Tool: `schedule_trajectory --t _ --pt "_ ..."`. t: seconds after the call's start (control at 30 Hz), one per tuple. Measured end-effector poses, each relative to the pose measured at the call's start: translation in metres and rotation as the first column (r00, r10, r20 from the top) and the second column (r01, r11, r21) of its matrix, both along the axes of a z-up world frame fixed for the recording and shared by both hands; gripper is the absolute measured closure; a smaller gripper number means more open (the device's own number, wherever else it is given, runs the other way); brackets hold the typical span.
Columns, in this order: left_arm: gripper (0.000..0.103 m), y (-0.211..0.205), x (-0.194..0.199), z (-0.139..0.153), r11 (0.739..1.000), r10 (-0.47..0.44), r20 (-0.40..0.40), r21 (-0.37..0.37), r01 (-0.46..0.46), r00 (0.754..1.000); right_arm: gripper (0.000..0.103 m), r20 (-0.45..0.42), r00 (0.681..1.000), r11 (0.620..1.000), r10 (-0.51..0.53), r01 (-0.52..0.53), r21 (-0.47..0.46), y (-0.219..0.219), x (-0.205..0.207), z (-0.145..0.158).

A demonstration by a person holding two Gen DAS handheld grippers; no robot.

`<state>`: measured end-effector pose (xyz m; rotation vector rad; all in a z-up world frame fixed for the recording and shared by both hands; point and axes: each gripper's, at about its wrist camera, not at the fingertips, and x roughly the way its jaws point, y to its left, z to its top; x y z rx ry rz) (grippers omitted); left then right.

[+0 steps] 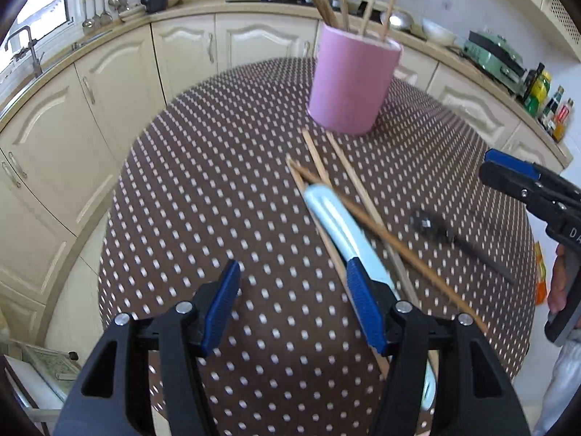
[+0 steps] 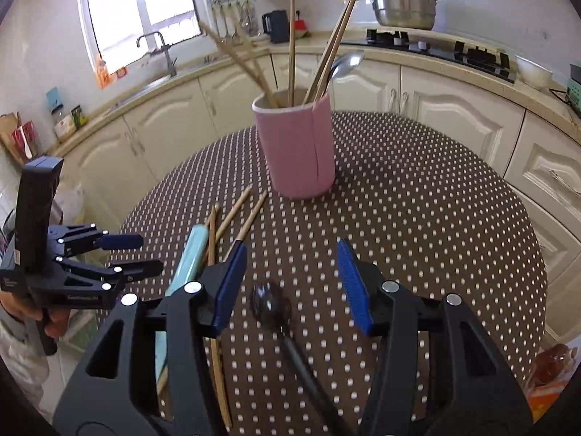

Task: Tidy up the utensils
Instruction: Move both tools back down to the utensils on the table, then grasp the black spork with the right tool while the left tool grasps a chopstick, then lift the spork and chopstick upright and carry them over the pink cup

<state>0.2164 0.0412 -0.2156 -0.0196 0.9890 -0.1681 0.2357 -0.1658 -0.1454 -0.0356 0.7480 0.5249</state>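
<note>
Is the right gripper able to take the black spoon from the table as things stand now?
Probably yes. The right gripper is open, and the black spoon lies alone on the table between its fingers. The chopsticks lie off to the side, so nothing blocks it.

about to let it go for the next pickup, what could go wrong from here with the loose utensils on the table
1. The wooden chopsticks lie crossed over the pale blue utensil; lifting one may drag the others.
2. The black spoon lies flat between the open right gripper fingers, so pads could skid off it.
3. The tall pink holder is crowded; an insertion might tip it.
</note>
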Motion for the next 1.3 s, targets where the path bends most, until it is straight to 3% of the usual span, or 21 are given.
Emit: schedule_trajectory --t 0.17,0.5,0.57,0.77,0.8,0.87,1.03,1.17,1.3 --pt "0.043 -0.008 -0.007 -0.008 0.998 -0.003 -0.007 0.06 0.003 1.0 0.052 -0.058 0.996 0.992 0.068 -0.074 -0.1 0.007 -0.013 -0.012" --pt "0.043 -0.028 0.011 -0.01 0.995 -0.019 -0.022 0.099 0.021 1.0 0.053 -0.154 0.98 0.95 0.123 -0.162 -0.269 0.02 -0.018 -0.04" --pt "0.043 -0.03 0.018 -0.01 0.994 -0.015 -0.022 0.111 0.017 1.0 0.065 -0.17 0.977 0.942 0.132 -0.177 -0.285 0.024 -0.016 -0.044" --pt "0.043 -0.033 0.041 -0.01 0.992 -0.011 -0.043 0.122 0.016 0.999 0.075 -0.213 0.967 0.927 0.137 -0.201 -0.317 0.036 0.002 -0.045" --pt "0.046 -0.032 0.043 -0.009 0.992 -0.011 -0.045 0.122 0.017 0.999 0.076 -0.224 0.965 0.927 0.136 -0.204 -0.315 0.038 0.006 -0.045" --pt "0.052 -0.031 0.052 -0.009 0.993 -0.004 -0.051 0.119 0.01 0.999 0.089 -0.242 0.962 0.924 0.127 -0.203 -0.324 0.039 0.016 -0.044" --pt "0.064 -0.03 0.063 -0.008 0.993 0.002 -0.065 0.12 0.006 0.998 0.091 -0.296 0.948 0.938 0.12 -0.206 -0.28 0.038 0.037 -0.043" --pt "0.092 -0.026 0.072 -0.006 0.994 0.026 -0.067 0.105 -0.019 0.997 0.091 -0.312 0.943 0.949 0.113 -0.196 -0.247 0.037 0.053 -0.041" --pt "0.098 -0.017 0.076 -0.004 0.998 0.046 -0.066 0.045 -0.043 0.997 0.091 -0.318 0.942 0.963 0.104 -0.175 -0.204 0.031 0.061 -0.039"
